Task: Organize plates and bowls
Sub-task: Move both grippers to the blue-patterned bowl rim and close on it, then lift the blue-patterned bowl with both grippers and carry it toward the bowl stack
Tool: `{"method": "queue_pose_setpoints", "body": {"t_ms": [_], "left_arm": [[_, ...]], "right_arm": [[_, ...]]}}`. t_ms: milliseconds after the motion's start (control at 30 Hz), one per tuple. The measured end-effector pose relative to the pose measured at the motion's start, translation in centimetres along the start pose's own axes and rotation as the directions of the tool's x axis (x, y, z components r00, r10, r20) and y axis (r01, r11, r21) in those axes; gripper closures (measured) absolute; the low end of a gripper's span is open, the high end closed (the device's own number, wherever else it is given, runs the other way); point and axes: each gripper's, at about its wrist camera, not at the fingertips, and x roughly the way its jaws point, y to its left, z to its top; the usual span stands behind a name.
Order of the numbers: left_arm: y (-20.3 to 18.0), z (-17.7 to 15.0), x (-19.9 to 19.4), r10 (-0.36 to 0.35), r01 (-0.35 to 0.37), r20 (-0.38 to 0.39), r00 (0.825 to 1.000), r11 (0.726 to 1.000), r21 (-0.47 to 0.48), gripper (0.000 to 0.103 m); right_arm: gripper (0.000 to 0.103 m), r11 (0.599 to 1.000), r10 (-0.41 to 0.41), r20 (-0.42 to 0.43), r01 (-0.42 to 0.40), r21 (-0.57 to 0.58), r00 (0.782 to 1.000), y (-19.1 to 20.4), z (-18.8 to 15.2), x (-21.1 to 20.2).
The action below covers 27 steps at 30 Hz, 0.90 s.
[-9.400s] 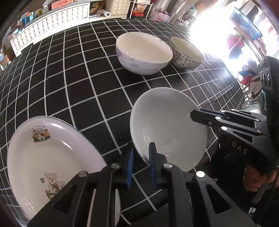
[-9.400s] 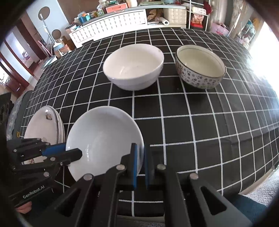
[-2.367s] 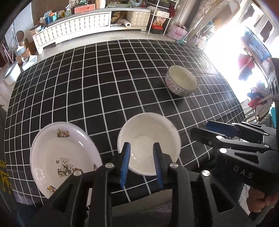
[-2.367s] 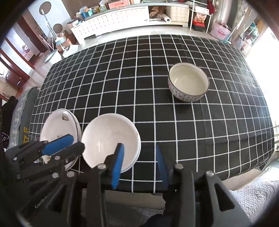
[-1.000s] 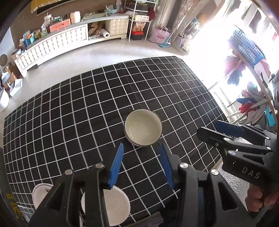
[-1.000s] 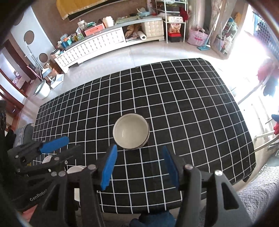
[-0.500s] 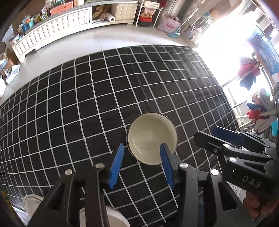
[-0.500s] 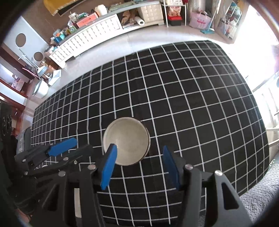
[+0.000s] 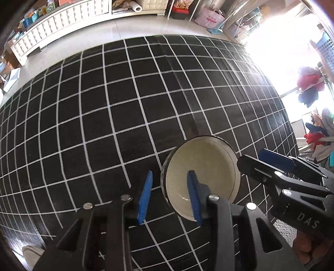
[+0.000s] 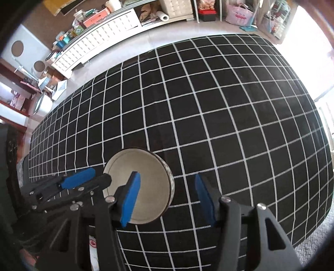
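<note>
The patterned bowl (image 9: 201,177) stands unstacked on the checked tablecloth (image 9: 104,125), its rim straddled by the closing left gripper (image 9: 170,196) and half-open right gripper (image 10: 167,198), neither gripping yet.

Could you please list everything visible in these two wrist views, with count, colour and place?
patterned bowl: one, cream inside, dark patterned outside, on the table between both grippers
tablecloth: one, black with white grid, covering the table
white dish: one edge showing, bottom left of the left view
long cabinet: one, white, along the far wall
paper roll: one, white, on a shelf
pink bag: one, on the far floor
left gripper: one, black with blue fingers, closing astride the bowl's near rim
right gripper: one, same colours, open astride the rim
</note>
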Motion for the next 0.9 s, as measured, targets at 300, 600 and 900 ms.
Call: {"method": "queue_pose_setpoints", "body": {"t_ms": [300,600,900], "left_arm": [[0.2,-0.2,1.8,-0.001,0.002,-0.027,1.0,1.0,0.004,0.081],[0.4,-0.9,3.0,0.03,-0.03,-0.041,0.999,0.999,0.02,0.091],[0.2,-1.3,3.9,0.038,-0.036,-0.049,0.998,0.999,0.037,0.092]], "right_arm": [[0.071,1.0,-0.004,-0.051,0.004,-0.01,0.999,-0.4,-0.8,2.1],[0.085,1.0,0.008,-0.069,-0.006,0.029,0.998,-1.8,-1.5,3.0],[0.092,1.0,-0.025,-0.052,0.026,0.016,0.998,-1.3,-2.2,2.2]]}}
